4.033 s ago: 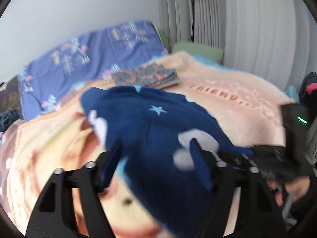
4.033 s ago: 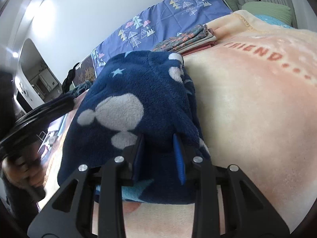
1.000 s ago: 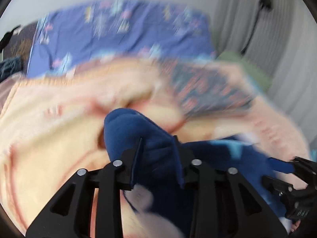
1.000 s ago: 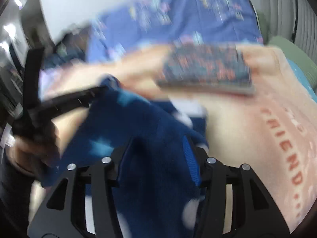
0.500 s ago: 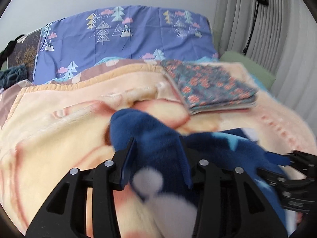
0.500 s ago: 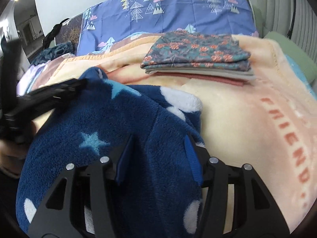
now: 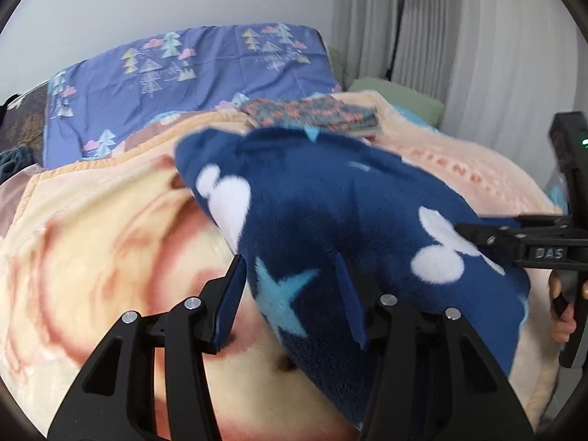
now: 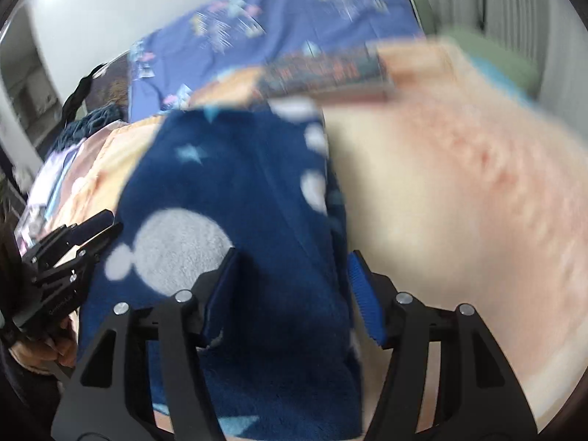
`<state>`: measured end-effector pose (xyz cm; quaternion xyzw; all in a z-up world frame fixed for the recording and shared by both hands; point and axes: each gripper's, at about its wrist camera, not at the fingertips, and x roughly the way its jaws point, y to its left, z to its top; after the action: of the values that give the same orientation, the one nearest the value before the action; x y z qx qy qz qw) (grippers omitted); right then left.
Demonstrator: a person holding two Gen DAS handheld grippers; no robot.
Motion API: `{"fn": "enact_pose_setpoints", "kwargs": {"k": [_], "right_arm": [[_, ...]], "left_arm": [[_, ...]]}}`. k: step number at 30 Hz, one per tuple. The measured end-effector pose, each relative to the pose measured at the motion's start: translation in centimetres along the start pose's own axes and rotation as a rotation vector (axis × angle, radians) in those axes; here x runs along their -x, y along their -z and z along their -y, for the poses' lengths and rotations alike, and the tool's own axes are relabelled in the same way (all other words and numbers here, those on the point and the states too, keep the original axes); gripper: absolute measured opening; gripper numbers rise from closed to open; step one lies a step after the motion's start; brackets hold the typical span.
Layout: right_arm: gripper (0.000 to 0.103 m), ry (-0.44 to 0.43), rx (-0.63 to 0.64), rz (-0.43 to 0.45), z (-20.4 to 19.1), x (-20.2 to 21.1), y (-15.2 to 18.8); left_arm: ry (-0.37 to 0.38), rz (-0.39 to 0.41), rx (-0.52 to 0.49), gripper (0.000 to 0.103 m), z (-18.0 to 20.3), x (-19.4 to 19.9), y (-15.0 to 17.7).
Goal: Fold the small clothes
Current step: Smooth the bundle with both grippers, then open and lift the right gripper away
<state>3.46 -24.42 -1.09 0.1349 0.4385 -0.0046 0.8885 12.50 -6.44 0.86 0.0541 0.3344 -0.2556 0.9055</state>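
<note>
A navy fleece garment (image 7: 330, 213) with white blobs and pale blue stars lies folded on the peach blanket (image 7: 92, 242); it also fills the right wrist view (image 8: 239, 202). My left gripper (image 7: 290, 294) is open, its jaws wide apart at the garment's near left edge. My right gripper (image 8: 294, 286) is open, its jaws apart around the garment's near right edge. The right gripper also shows at the right of the left wrist view (image 7: 514, 242), and the left gripper at the left of the right wrist view (image 8: 77, 242).
A stack of folded floral clothes (image 7: 312, 114) lies beyond the garment on the blanket. A purple pillow with tree prints (image 7: 183, 84) and a green pillow (image 7: 397, 95) lie at the bed's head. Curtains (image 7: 496, 55) hang at the right.
Both grippers have let go of the garment and opened. The garment now lies flatter, folded over on the blanket. Both grippers have drawn back toward its near edge.
</note>
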Motion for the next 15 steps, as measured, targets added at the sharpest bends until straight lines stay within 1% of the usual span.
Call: {"fn": "enact_pose_setpoints", "kwargs": {"k": [2, 3, 5, 7, 8, 9, 10, 11, 12, 13, 14, 15], "right_arm": [[0.08, 0.01, -0.032, -0.007, 0.7, -0.9, -0.2], [0.083, 0.014, -0.039, -0.021, 1.0, -1.1, -0.6], [0.083, -0.009, -0.084, -0.055, 1.5, -1.1, -0.9], [0.081, 0.002, -0.088, -0.048, 1.2, -0.2, -1.1], [0.072, 0.032, -0.054, -0.012, 0.5, 1.0, -1.1], [0.066, 0.063, -0.026, 0.02, -0.3, 2.1, -1.1], [0.053, 0.1, -0.001, 0.057, -1.1, 3.3, -1.0], [0.041, 0.125, 0.023, 0.111, -1.9, 5.1, -0.7], [0.033, 0.112, 0.041, 0.15, -2.6, 6.4, -0.5], [0.02, 0.084, 0.066, 0.179, -3.3, 7.5, -0.4], [0.018, 0.061, 0.109, 0.202, -4.2, 8.4, -0.2], [0.018, 0.075, 0.149, 0.209, -5.1, 8.8, 0.1]], "left_arm": [[0.018, -0.01, 0.049, 0.053, -0.5, -0.4, -0.1], [0.015, -0.014, 0.052, 0.053, -0.4, -0.3, -0.2], [-0.012, -0.002, 0.018, 0.053, 0.1, 0.1, -0.2], [-0.027, 0.021, 0.01, 0.051, 0.4, 1.1, -0.2], [-0.022, 0.026, 0.019, 0.051, 0.4, 1.9, -0.2], [-0.01, 0.033, 0.026, 0.051, 0.5, 2.6, -0.2], [0.019, 0.049, 0.032, 0.051, 0.6, 3.5, -0.2], [0.072, 0.075, 0.037, 0.051, 0.7, 4.8, -0.1], [0.11, 0.098, 0.04, 0.051, 1.0, 5.7, 0.0], [0.146, 0.121, 0.041, 0.051, 1.3, 6.7, 0.1], [0.183, 0.141, 0.037, 0.051, 1.5, 7.5, 0.2], [0.219, 0.155, 0.021, 0.051, 2.0, 8.1, 0.3]]}}
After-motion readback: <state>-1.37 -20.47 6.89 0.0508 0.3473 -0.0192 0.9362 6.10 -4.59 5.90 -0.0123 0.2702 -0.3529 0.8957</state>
